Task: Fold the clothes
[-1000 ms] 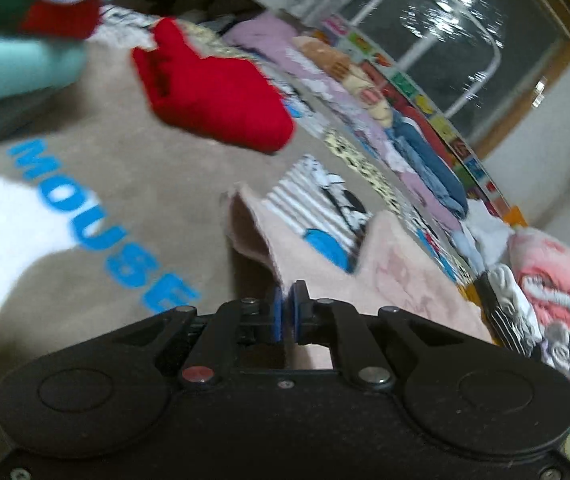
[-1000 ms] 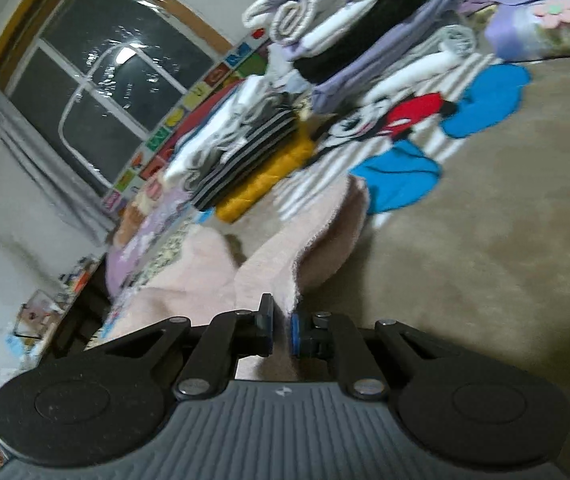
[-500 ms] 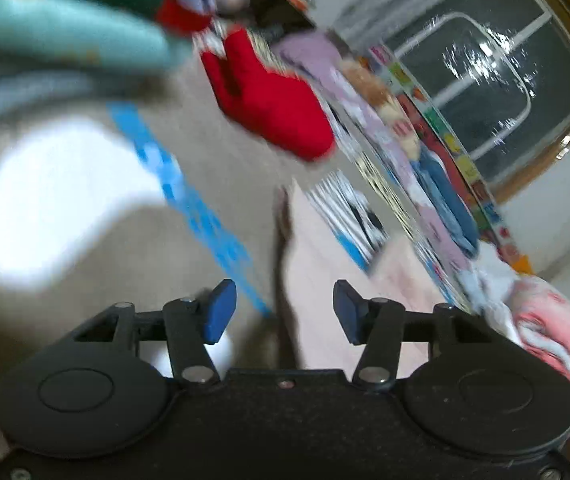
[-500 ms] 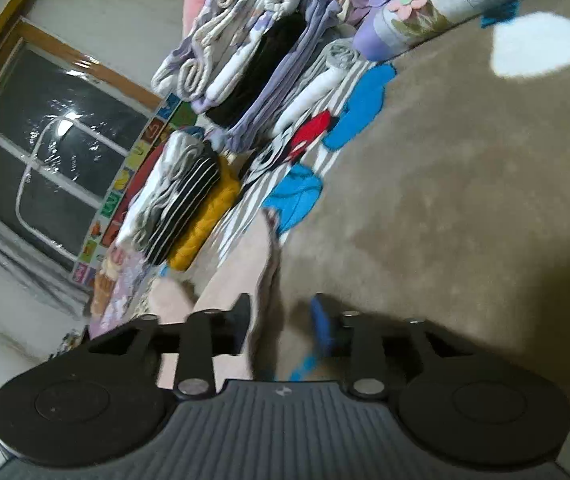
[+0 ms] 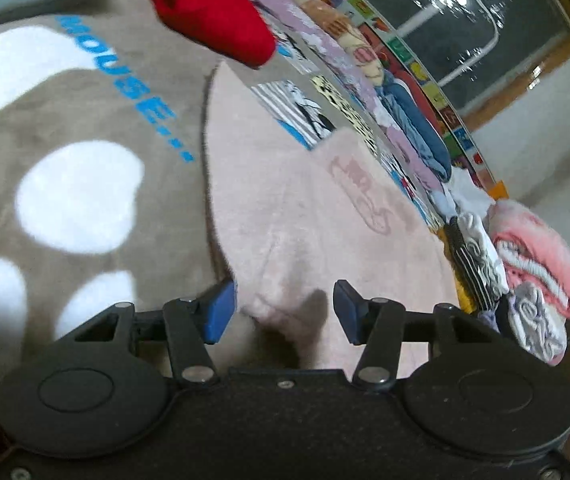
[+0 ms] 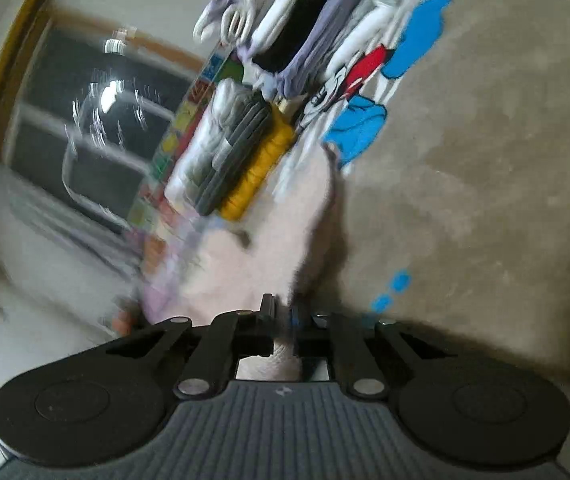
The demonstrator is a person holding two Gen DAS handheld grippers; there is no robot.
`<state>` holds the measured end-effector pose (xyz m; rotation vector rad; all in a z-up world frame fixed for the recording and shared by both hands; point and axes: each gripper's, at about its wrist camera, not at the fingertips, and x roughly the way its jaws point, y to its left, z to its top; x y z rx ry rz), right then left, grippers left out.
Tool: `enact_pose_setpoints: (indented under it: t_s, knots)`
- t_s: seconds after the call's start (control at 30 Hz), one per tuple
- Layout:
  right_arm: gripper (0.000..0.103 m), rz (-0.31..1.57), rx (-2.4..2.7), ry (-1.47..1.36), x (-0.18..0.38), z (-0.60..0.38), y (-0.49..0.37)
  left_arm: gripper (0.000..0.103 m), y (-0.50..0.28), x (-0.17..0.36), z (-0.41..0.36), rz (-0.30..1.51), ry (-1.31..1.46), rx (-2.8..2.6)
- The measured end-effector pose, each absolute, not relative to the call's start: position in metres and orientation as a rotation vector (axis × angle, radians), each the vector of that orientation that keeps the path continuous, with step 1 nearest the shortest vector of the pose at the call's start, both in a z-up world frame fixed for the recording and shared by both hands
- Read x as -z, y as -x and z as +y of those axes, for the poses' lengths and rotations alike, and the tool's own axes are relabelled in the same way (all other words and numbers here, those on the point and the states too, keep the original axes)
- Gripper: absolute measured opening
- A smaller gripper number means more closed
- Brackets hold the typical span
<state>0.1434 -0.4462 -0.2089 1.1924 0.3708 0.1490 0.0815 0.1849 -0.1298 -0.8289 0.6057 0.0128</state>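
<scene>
Brown blanket (image 5: pixel 97 120) carries a half-folded pink garment (image 5: pixel 305 208); left claw (image 5: pixel 283 312) released above it, right claw (image 6: pixel 283 312) clenched on its edge, folding unfinished.

Indoor, evenly lit scene under soft artificial light, colours slightly cool. In both views a dark window (image 5: pixel 465 36) mirrors bright ceiling light as white, smeared glare (image 6: pixel 113 92). The fisheye lens bends straight lines, so the window frame curves strongly toward the picture edges. The left wrist view is fairly sharp in the middle, with mild blur on the red garment (image 5: pixel 213 20) at the top; a small dark shadow (image 5: pixel 281 340) lies on the pink cloth (image 5: pixel 305 208). The right wrist view is heavily motion-blurred: the folded stacks (image 6: pixel 237 152) and wall streak, and only the hand-held gripper (image 6: pixel 283 316) body stays crisp.
</scene>
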Motion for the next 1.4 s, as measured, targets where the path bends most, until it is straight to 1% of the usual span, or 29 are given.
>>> enact_pose_setpoints:
  t_s: [0.03,0.1,0.13,0.17,0.23,0.27,0.3,0.37,0.43,0.53,0.57,0.6,0.67,0.8,0.87,0.9,0.97,1.0,1.03,1.07,1.1,1.13,1.17,1.27,1.3,1.37,1.4]
  knots:
    - [0.004,0.307,-0.178,-1.23,0.197,-0.451,-0.134,0.052,-0.081,0.132,0.186,0.61,0.835,-0.017]
    - [0.004,0.211,-0.181,-1.211,0.166,-0.46,-0.116,0.052,-0.08,0.133,0.187,0.614,0.841,-0.02]
    - [0.004,0.19,-0.147,-1.206,0.162,-0.465,-0.11,0.052,-0.079,0.132,0.187,0.614,0.841,-0.019]
    - [0.008,0.169,-0.113,-1.202,0.157,-0.471,-0.104,0.052,-0.079,0.132,0.186,0.613,0.841,-0.018]
    - [0.019,0.165,-0.031,-1.187,0.158,-0.479,-0.095,0.053,-0.078,0.13,0.186,0.61,0.839,-0.015]
    - [0.033,0.19,0.001,-1.2,0.167,-0.481,-0.091,0.054,-0.077,0.13,0.185,0.61,0.842,-0.015]
    - [0.045,0.226,0.025,-1.231,0.179,-0.479,-0.089,0.055,-0.077,0.13,0.185,0.609,0.846,-0.016]
    - [0.047,0.301,0.049,-1.265,0.197,-0.473,-0.086,0.057,-0.075,0.13,0.184,0.609,0.856,-0.009]
    - [0.045,0.38,0.054,-1.278,0.209,-0.463,-0.086,0.059,-0.073,0.129,0.182,0.612,0.868,0.001]
    - [0.056,0.451,-0.013,-1.272,0.211,-0.441,-0.088,0.059,-0.069,0.13,0.178,0.62,0.895,0.026]
    - [0.062,0.469,-0.044,-1.267,0.21,-0.432,-0.09,0.059,-0.069,0.132,0.176,0.629,0.91,0.043]
    - [0.064,0.488,-0.074,-1.261,0.209,-0.423,-0.091,0.059,-0.069,0.134,0.173,0.639,0.926,0.061]
    - [0.063,0.549,-0.106,-1.239,0.212,-0.405,-0.092,0.059,-0.069,0.138,0.167,0.658,0.959,0.098]
    - [0.065,0.578,-0.153,-1.168,0.206,-0.376,-0.094,0.059,-0.076,0.146,0.156,0.677,0.95,0.099]
    - [0.064,0.567,-0.15,-1.169,0.206,-0.373,-0.093,0.059,-0.08,0.146,0.153,0.654,0.948,0.093]
    - [0.061,0.56,-0.147,-1.17,0.206,-0.372,-0.093,0.059,-0.082,0.146,0.153,0.637,0.942,0.08]
    - [0.057,0.526,-0.131,-1.195,0.209,-0.375,-0.095,0.054,-0.086,0.149,0.153,0.608,0.935,0.049]
    - [0.052,0.506,-0.121,-1.216,0.212,-0.379,-0.096,0.045,-0.089,0.151,0.153,0.597,0.935,0.031]
    - [0.048,0.491,-0.108,-1.235,0.215,-0.382,-0.095,0.04,-0.091,0.153,0.153,0.587,0.935,0.013]
    - [0.039,0.476,-0.096,-1.251,0.219,-0.384,-0.095,0.035,-0.092,0.155,0.153,0.578,0.93,0.005]
    - [0.025,0.467,-0.091,-1.251,0.223,-0.384,-0.098,0.016,-0.094,0.154,0.151,0.581,0.9,-0.007]
    - [0.017,0.468,-0.095,-1.236,0.227,-0.384,-0.102,0.009,-0.095,0.151,0.151,0.588,0.874,-0.022]
    - [0.011,0.475,-0.104,-1.224,0.229,-0.384,-0.106,0.008,-0.095,0.147,0.151,0.596,0.849,-0.036]
    - [0.009,0.432,-0.097,-1.248,0.213,-0.391,-0.097,0.007,-0.077,0.13,0.156,0.556,0.798,-0.05]
    - [0.009,0.44,-0.087,-1.213,0.209,-0.395,-0.094,0.007,-0.071,0.125,0.158,0.542,0.781,-0.054]
    - [0.009,0.46,-0.065,-1.154,0.204,-0.401,-0.088,0.007,-0.072,0.14,0.161,0.583,0.814,-0.065]
    - [0.006,0.5,-0.037,-1.185,0.217,-0.406,-0.087,0.008,-0.072,0.148,0.163,0.605,0.832,-0.07]
